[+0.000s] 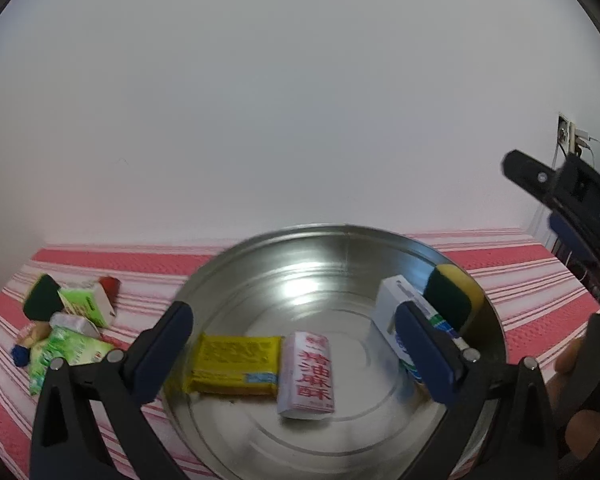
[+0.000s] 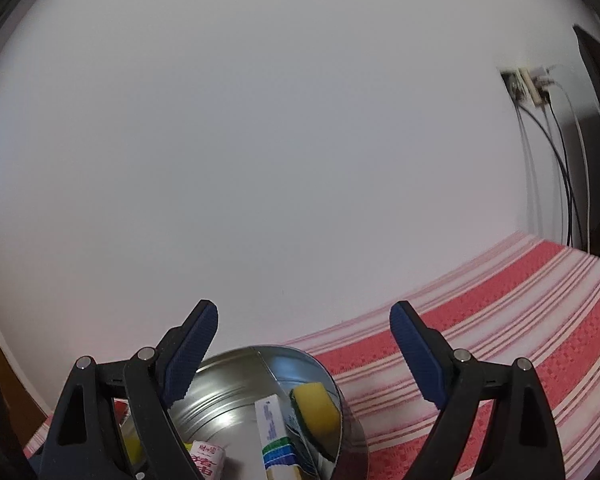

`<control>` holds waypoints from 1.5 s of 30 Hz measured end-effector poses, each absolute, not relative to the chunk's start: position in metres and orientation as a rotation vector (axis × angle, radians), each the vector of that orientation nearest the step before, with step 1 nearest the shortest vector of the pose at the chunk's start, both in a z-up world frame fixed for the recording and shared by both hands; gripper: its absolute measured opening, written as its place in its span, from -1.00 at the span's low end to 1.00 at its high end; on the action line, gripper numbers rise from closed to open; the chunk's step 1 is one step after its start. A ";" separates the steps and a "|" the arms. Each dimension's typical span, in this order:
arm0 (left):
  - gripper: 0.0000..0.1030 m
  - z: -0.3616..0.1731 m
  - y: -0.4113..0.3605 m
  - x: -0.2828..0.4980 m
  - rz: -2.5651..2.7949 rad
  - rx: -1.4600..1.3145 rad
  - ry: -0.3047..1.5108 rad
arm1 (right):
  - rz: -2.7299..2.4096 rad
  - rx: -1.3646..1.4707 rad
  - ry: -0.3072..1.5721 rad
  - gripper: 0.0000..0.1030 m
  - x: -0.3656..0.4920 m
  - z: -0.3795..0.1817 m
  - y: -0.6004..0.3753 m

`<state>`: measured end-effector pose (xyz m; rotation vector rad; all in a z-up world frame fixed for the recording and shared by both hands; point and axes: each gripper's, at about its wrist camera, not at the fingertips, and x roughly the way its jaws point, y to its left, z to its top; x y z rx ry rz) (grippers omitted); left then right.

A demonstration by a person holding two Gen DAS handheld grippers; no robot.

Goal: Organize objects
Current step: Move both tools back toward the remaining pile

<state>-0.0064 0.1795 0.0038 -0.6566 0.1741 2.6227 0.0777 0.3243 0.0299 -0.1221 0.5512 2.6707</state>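
Left wrist view looks straight down into the metal bowl (image 1: 340, 432), which sits between and just beyond the left gripper (image 1: 292, 344), jaws spread wide with nothing pinched. Inside, between the jaws: a yellow packet (image 1: 236, 364) touching a white packet with red lettering (image 1: 306, 376). Behind the right-hand finger, a white box (image 1: 392, 304) leans on the bowl wall with a yellow-and-green sponge (image 1: 454, 298) propped on the rim beside it. Only here, out past the left-hand finger, a pile (image 1: 68, 328) of green packets and another sponge lies on the red striped cloth (image 1: 540, 300), and the right gripper's dark body (image 1: 572, 200) shows at the frame's right edge.

Right wrist view: right gripper (image 2: 304, 352), jaws wide apart, empty, aimed at the wall (image 2: 260, 140). The bowl (image 2: 240, 384) sits low by the left-hand finger, box (image 2: 274, 428) and sponge (image 2: 316, 404) visible inside. This view alone shows cables (image 2: 556, 152) hanging from a wall socket (image 2: 520, 84).
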 end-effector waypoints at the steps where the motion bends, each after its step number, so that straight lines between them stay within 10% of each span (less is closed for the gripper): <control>1: 0.99 0.005 0.177 -0.006 2.636 -0.642 0.176 | 2.652 -0.090 0.528 0.75 0.081 0.031 0.321; 11: 0.99 0.018 0.101 -0.032 2.906 -0.568 0.039 | 2.459 0.225 0.531 0.89 0.128 0.046 0.325; 45: 0.99 -0.006 -0.048 -0.109 3.066 -0.782 -0.128 | 2.889 -0.195 0.247 0.89 0.048 0.020 0.162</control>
